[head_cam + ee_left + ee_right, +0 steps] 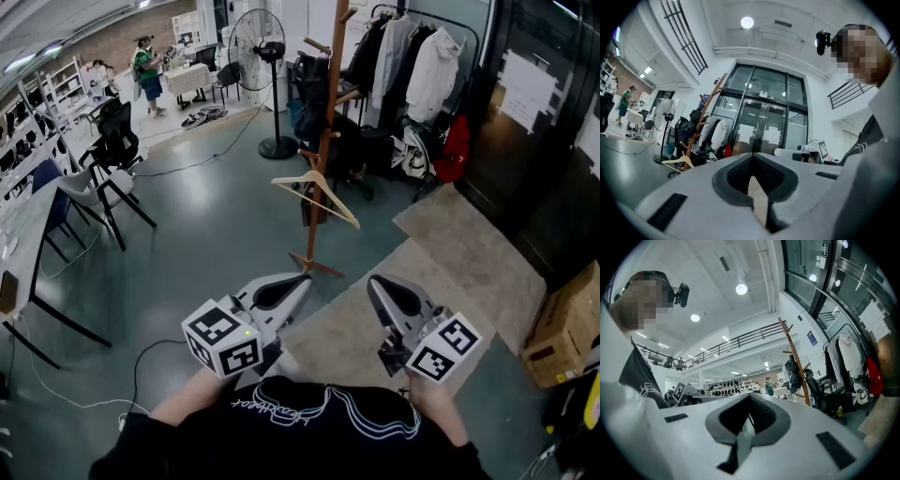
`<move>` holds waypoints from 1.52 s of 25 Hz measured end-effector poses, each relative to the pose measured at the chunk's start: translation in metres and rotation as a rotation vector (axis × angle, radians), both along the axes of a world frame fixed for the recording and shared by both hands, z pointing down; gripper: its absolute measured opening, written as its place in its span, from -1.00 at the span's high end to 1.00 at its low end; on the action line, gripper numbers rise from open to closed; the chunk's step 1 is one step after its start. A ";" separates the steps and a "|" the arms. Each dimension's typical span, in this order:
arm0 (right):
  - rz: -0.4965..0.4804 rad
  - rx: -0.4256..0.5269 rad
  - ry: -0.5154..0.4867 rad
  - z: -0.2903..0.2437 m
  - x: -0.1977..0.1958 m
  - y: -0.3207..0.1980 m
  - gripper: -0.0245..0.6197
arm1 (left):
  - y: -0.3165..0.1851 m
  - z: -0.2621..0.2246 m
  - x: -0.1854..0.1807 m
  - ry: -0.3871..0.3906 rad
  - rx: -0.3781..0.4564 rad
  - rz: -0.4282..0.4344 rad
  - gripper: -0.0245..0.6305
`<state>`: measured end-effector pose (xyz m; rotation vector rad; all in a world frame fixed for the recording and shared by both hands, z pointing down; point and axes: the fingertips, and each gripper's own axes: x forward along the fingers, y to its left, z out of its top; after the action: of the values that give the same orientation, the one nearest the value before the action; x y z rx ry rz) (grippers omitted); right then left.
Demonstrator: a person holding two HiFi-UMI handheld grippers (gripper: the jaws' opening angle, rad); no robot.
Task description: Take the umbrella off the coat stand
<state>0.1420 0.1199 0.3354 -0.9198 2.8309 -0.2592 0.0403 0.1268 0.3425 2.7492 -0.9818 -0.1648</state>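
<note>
**Both grippers closed and empty, well short of the coat stand**

In the head view the left gripper (302, 280) and the right gripper (376, 282) are held side by side close to the person's body, both pointing towards the wooden coat stand (324, 155). The stand rises from the grey floor (206, 244) well apart from both grippers, at the edge of a beige mat (450, 248).

In the left gripper view the jaws are pressed together with nothing between them. The right gripper view shows the same: jaws together and empty.

A pale wooden hanger (316, 192) hangs low on the stand and a dark bag (309, 98) hangs higher up. Behind the hanger a short dark thing (314, 204) hangs against the pole. It may be the folded umbrella, but it is too small to tell.

A standing fan (258, 47) is behind the stand on the left. To the right is a clothes rail (417, 61) carrying dark and white coats. A cardboard box (567, 323) sits by the right edge, and a black chair (117, 141) stands on the left.
</note>
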 end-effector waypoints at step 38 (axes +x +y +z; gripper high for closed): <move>0.037 -0.052 -0.006 0.017 -0.009 -0.109 0.92 | -0.119 -0.003 -0.040 -0.007 0.033 -0.078 0.04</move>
<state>0.1330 0.0107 0.3521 -0.9794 2.8110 -0.3312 0.0006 0.0079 0.3395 2.7436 -1.0987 -0.1861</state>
